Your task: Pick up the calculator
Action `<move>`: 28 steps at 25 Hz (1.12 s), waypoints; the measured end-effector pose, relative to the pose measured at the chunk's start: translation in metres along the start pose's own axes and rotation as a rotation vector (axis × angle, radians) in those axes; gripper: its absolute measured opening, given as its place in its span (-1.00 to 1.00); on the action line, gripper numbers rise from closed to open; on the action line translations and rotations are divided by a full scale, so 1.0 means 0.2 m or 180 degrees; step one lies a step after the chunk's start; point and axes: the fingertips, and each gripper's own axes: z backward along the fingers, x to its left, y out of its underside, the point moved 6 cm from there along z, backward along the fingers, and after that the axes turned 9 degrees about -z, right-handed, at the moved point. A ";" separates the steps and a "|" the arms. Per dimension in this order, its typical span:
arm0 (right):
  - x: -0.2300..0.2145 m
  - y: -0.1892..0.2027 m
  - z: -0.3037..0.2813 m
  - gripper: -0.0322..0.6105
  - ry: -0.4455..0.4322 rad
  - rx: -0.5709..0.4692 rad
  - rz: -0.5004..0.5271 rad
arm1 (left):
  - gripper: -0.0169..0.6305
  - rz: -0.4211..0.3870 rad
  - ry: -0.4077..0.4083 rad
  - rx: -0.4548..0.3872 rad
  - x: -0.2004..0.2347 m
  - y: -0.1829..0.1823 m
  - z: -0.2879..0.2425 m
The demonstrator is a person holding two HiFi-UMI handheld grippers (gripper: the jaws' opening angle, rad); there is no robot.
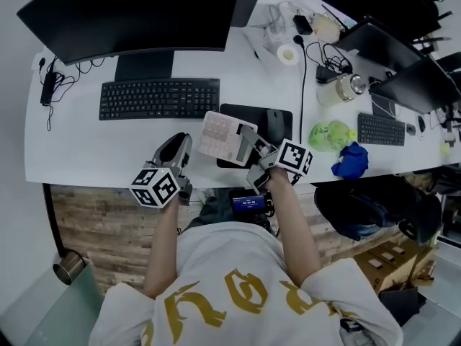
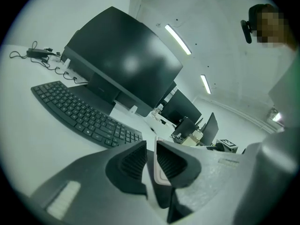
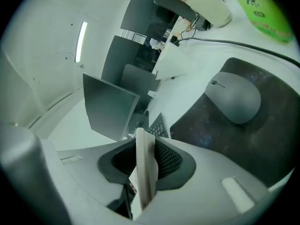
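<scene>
The calculator (image 1: pixel 222 135) is a pale, flat slab with rows of keys, held tilted just above the desk (image 1: pixel 86 150), over the left end of the black mouse pad (image 1: pixel 253 113). My right gripper (image 1: pixel 247 145) is shut on its right edge. In the right gripper view the calculator (image 3: pixel 145 144) stands edge-on, pinched between the ribbed pads of the right gripper (image 3: pixel 147 167). My left gripper (image 1: pixel 176 150) hovers to the calculator's left, apart from it. In the left gripper view the left gripper (image 2: pixel 151 161) has its jaws nearly touching with nothing between them.
A black keyboard (image 1: pixel 158 98) lies behind the left gripper, under a large monitor (image 1: pixel 137 13). A grey mouse (image 1: pixel 276 125) sits on the pad right of the calculator. Further right lie a green bag (image 1: pixel 330 134), a blue cloth (image 1: pixel 351 158), cables and a second keyboard (image 1: pixel 381 129).
</scene>
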 end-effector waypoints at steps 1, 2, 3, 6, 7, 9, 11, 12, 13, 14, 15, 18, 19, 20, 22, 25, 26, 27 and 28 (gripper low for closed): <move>0.02 0.00 0.01 -0.56 -0.0017 -0.0025 -0.0002 | -0.76 -0.0036 0.0004 -0.0032 -0.01 -0.02 0.01; 0.04 0.01 0.02 -0.56 -0.0037 -0.0052 -0.0011 | -0.77 -0.0064 0.0009 -0.0066 -0.02 -0.05 0.02; 0.05 0.01 0.03 -0.56 -0.0057 -0.0083 -0.0026 | -0.77 -0.0085 0.0014 -0.0099 -0.02 -0.07 0.03; 0.10 0.02 0.07 -0.56 -0.0118 -0.0172 -0.0070 | -0.77 -0.0139 0.0034 -0.0194 -0.05 -0.12 0.06; 0.12 0.03 0.08 -0.56 -0.0141 -0.0198 -0.0072 | -0.77 -0.0158 0.0040 -0.0224 -0.06 -0.14 0.07; 0.15 0.03 0.10 -0.56 -0.0189 -0.0245 -0.0061 | -0.77 -0.0196 0.0058 -0.0284 -0.07 -0.17 0.09; 0.18 0.04 0.11 -0.55 -0.0233 -0.0296 -0.0084 | -0.78 -0.0226 0.0082 -0.0336 -0.09 -0.20 0.11; 0.20 0.05 0.12 -0.56 -0.0257 -0.0320 -0.0109 | -0.79 -0.0234 0.0091 -0.0362 -0.10 -0.22 0.12; 0.22 0.06 0.13 -0.55 -0.0285 -0.0344 -0.0132 | -0.79 -0.0239 0.0099 -0.0389 -0.11 -0.23 0.13; 0.23 0.07 0.14 -0.56 -0.0311 -0.0367 -0.0150 | -0.79 -0.0245 0.0108 -0.0415 -0.12 -0.23 0.15; 0.24 0.08 0.15 -0.55 -0.0327 -0.0389 -0.0163 | -0.80 -0.0252 0.0120 -0.0435 -0.13 -0.24 0.16; 0.27 0.10 0.18 -0.55 -0.0350 -0.0430 -0.0154 | -0.80 -0.0284 0.0154 -0.0477 -0.16 -0.26 0.18; 0.27 0.11 0.19 -0.55 -0.0350 -0.0437 -0.0164 | -0.81 -0.0295 0.0160 -0.0491 -0.17 -0.27 0.18; 0.28 0.12 0.20 -0.55 -0.0348 -0.0446 -0.0179 | -0.81 -0.0304 0.0165 -0.0504 -0.17 -0.28 0.19; 0.28 0.13 0.21 -0.56 -0.0352 -0.0467 -0.0209 | -0.81 -0.0312 0.0172 -0.0525 -0.18 -0.29 0.20; 0.29 0.13 0.22 -0.56 -0.0386 -0.0496 -0.0216 | -0.81 -0.0306 0.0172 -0.0531 -0.18 -0.28 0.21; 0.29 0.13 0.23 -0.55 -0.0402 -0.0503 -0.0217 | -0.81 -0.0305 0.0174 -0.0531 -0.18 -0.28 0.21; 0.29 0.14 0.23 -0.55 -0.0415 -0.0511 -0.0221 | -0.81 -0.0306 0.0177 -0.0531 -0.18 -0.28 0.22; 0.29 0.14 0.23 -0.55 -0.0423 -0.0519 -0.0228 | -0.81 -0.0308 0.0181 -0.0532 -0.18 -0.28 0.22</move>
